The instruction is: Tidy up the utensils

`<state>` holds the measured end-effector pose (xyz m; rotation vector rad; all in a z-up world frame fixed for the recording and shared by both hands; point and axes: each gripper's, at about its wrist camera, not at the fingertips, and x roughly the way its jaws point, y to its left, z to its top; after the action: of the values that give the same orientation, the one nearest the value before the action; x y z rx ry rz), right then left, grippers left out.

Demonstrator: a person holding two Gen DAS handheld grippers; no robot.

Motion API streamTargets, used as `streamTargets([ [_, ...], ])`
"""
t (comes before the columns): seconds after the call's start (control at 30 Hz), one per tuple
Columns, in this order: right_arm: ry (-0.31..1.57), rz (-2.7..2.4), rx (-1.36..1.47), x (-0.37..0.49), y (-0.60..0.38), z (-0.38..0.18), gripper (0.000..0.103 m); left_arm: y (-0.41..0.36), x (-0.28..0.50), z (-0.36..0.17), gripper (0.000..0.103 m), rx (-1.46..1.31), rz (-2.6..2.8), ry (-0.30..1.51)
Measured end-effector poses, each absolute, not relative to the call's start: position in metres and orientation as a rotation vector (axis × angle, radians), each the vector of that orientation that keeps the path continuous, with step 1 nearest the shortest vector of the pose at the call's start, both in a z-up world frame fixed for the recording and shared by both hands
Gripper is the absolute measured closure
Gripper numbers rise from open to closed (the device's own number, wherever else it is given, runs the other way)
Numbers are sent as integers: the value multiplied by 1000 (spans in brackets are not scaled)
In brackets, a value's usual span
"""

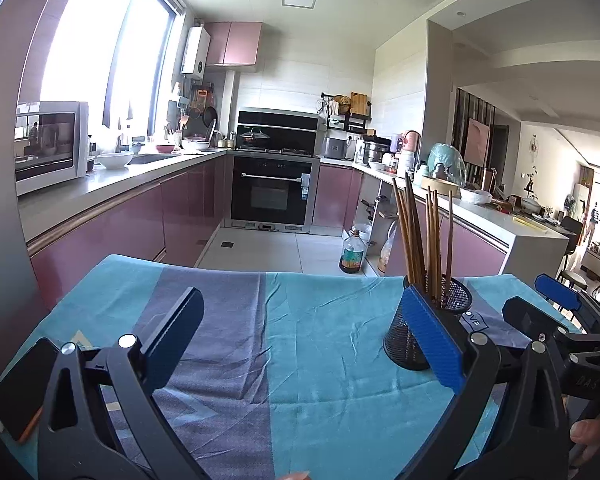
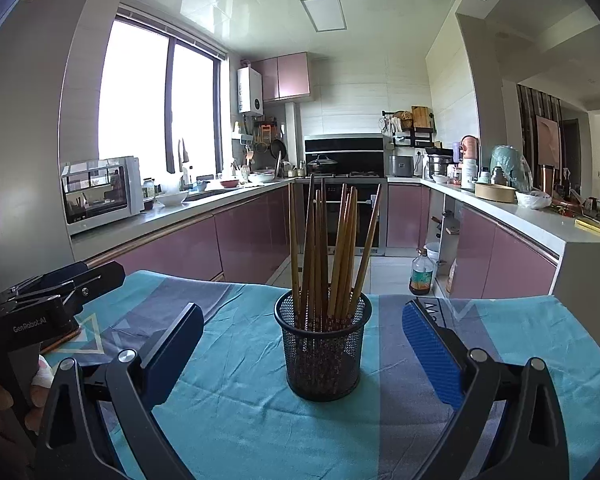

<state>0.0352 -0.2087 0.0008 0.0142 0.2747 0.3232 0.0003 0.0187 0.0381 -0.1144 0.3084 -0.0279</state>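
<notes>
A black mesh holder [image 2: 324,356] stands upright on the teal and purple tablecloth [image 2: 236,408], filled with several brown chopsticks [image 2: 328,248]. My right gripper [image 2: 302,310] is open and empty, and the holder sits centred just ahead of its fingers without touching them. In the left wrist view, the holder [image 1: 404,344] is partly hidden behind the blue pad [image 1: 432,340] of my left gripper [image 1: 300,300], which is open over bare cloth with nothing in it. The chopsticks [image 1: 420,232] rise above that pad. The right gripper [image 1: 540,304] shows at the right edge.
A dark phone in an orange case [image 1: 16,392] lies on the cloth at the near left. The table's far edge [image 1: 284,274] drops to a tiled kitchen floor, where an oil bottle [image 1: 352,254] stands. The left gripper [image 2: 68,284] is at the left.
</notes>
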Motion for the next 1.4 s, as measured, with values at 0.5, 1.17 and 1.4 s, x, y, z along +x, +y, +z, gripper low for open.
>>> streamTargets([
  [0.5,252,327,25,26,-212,1,7,9,-15,40,6,-68,-15,279],
  [1.17,248,334,25,25,-209,4,7,6,-19,40,6,-74,-6,277],
  [1.4,252,338,25,25,-209,4,7,8,-18,40,6,-80,-9,280],
])
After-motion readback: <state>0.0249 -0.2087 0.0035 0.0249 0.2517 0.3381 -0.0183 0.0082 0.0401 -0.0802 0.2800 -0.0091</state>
